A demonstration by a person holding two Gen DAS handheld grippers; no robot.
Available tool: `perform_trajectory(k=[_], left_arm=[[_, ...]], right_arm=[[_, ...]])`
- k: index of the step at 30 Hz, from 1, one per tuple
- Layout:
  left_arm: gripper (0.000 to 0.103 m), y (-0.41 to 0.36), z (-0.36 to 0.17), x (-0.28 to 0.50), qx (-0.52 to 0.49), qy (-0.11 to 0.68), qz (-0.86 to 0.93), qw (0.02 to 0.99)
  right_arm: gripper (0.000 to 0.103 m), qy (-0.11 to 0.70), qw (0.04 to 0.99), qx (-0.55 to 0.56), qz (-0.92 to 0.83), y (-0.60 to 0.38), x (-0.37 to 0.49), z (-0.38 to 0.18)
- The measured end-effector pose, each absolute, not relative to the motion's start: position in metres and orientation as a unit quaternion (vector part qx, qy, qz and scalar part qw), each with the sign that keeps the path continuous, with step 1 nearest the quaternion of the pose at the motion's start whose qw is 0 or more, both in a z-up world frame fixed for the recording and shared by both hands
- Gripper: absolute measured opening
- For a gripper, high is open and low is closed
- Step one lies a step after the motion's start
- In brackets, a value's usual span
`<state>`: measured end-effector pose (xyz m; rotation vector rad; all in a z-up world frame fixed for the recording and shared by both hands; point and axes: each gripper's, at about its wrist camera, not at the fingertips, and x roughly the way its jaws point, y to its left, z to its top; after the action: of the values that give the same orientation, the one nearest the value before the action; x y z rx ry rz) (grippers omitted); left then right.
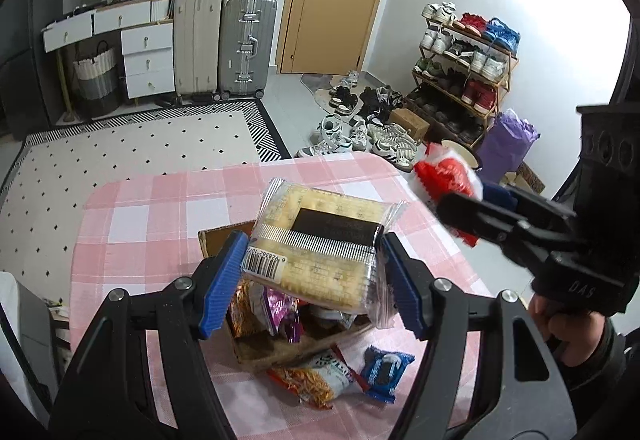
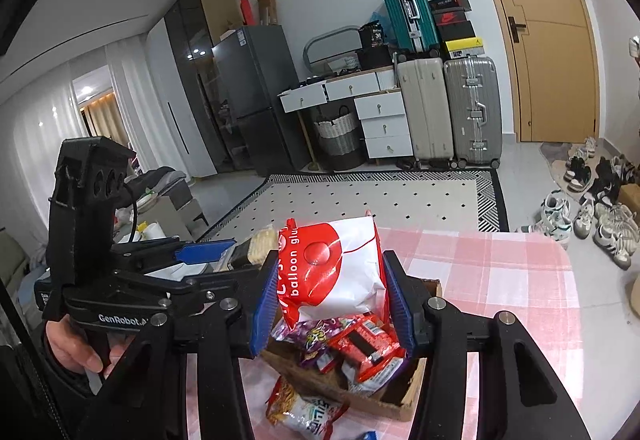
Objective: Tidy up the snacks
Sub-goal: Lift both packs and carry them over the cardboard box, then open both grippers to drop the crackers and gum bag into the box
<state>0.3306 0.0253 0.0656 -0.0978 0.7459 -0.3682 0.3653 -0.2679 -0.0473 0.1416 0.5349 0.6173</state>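
Note:
My left gripper (image 1: 310,274) is shut on a clear pack of crackers (image 1: 320,240) with a dark label, held above a cardboard box (image 1: 260,352) of snacks on the pink checked table (image 1: 140,232). My right gripper (image 2: 332,300) is shut on a red and white balloon gum bag (image 2: 336,272), held above the same box (image 2: 384,404). The right gripper also shows in the left wrist view (image 1: 460,208), at the right of the box, with the red bag (image 1: 444,176). An orange noodle packet (image 1: 316,380) and a blue cookie packet (image 1: 384,368) lie on the table by the box.
The box holds several packets, purple and red ones among them (image 2: 360,344). Beyond the table lie a patterned rug (image 1: 140,144), suitcases (image 1: 248,44), white drawers (image 1: 148,56), a shoe rack (image 1: 464,64) and loose shoes on the floor (image 1: 360,128).

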Motion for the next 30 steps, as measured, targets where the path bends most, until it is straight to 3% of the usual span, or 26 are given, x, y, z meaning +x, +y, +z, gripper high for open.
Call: perform_trajectory(k=[21,26,28,30], left_arm=[[0.066,0.018,-0.001,0.397,-0.071,0.418,-0.18,0.888],[0.067,0.024,-0.011,0.403,-0.079,0.43,-0.181,0.881],[0.07,0.024,-0.013,0.403,-0.075,0.431,-0.177,0.882],[0.07,0.026,-0.012,0.4,-0.074,0.429,-0.174,0.883]], right_arm=[[0.05,0.323,0.903,0.063,0.275,-0.256,0.434,-0.104],[0.059,0.333,0.898,0.079,0.277,-0.254,0.442,-0.116],[0.068,0.334,0.897,0.091,0.275,-0.258,0.444,-0.117],[0.068,0.328,0.898,0.094,0.277,-0.26,0.443,-0.115]])
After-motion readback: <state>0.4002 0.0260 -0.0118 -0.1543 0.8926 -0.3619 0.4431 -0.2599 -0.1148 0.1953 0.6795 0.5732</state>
